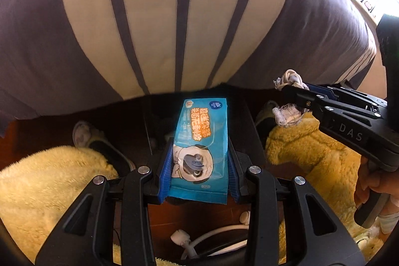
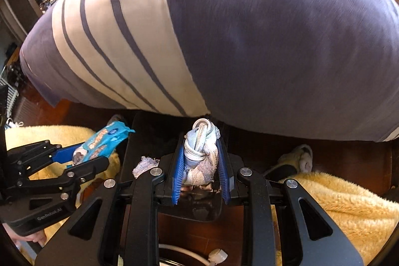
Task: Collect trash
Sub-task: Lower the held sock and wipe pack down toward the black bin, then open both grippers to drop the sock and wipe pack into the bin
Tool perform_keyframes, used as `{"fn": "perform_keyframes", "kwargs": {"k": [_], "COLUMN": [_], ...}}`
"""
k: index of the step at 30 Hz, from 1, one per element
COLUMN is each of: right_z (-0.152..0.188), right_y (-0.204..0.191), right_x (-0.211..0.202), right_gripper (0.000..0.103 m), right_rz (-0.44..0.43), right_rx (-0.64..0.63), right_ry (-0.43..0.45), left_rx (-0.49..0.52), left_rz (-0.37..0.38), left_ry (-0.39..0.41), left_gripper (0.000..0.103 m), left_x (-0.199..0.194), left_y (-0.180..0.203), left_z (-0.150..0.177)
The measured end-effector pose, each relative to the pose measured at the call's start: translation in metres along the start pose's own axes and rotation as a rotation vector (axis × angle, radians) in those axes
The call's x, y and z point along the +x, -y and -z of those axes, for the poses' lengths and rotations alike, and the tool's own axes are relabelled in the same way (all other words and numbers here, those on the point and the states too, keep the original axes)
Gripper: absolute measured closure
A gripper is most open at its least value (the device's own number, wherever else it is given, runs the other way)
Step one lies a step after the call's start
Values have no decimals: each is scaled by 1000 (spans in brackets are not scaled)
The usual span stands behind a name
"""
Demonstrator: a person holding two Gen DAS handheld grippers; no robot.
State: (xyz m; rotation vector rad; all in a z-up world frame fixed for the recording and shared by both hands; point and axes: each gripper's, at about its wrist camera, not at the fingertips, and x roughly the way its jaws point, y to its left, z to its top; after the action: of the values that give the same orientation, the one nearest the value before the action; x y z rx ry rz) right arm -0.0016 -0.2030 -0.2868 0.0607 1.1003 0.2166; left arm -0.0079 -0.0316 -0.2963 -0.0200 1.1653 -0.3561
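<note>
My left gripper (image 1: 200, 142) is shut on a blue wet-wipe packet (image 1: 202, 131), which stands up between its blue pads. In the right wrist view that packet (image 2: 104, 141) sticks out of the left gripper (image 2: 94, 153) at the left edge. A knotted bundle of pale blue and white cloth strips (image 2: 199, 153) is clamped in my right gripper (image 2: 200, 141), and a frayed end (image 2: 144, 163) hangs out to the left. From the left wrist view, the right gripper (image 1: 290, 101) reaches in from the right with the cloth bundle (image 1: 289, 81) in it. Both point steeply down at the floor.
A bed with a purple and cream striped cover (image 1: 174, 16) fills the upper half. The person's fluffy yellow trouser legs (image 1: 49, 178) and slippers (image 2: 301, 158) flank a dark glossy container (image 2: 199, 206) on the dark wood floor. A white cable with a plug (image 1: 189, 241) lies near.
</note>
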Motion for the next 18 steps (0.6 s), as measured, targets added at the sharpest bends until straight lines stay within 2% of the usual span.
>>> {"fn": "perform_keyframes", "kwargs": {"k": [13, 18], "right_z": [9, 7], "right_y": [0, 0], "right_x": [44, 54], "right_gripper": [77, 75], "right_rz": [-61, -67], "right_rx": [32, 43], "right_ry": [-112, -137], "left_rx": [-8, -35], "left_rz": [33, 54], "left_ry": [-164, -189], "left_gripper": [67, 66], "left_x": [53, 63], "left_y": [1, -5], "left_z": [19, 16]}}
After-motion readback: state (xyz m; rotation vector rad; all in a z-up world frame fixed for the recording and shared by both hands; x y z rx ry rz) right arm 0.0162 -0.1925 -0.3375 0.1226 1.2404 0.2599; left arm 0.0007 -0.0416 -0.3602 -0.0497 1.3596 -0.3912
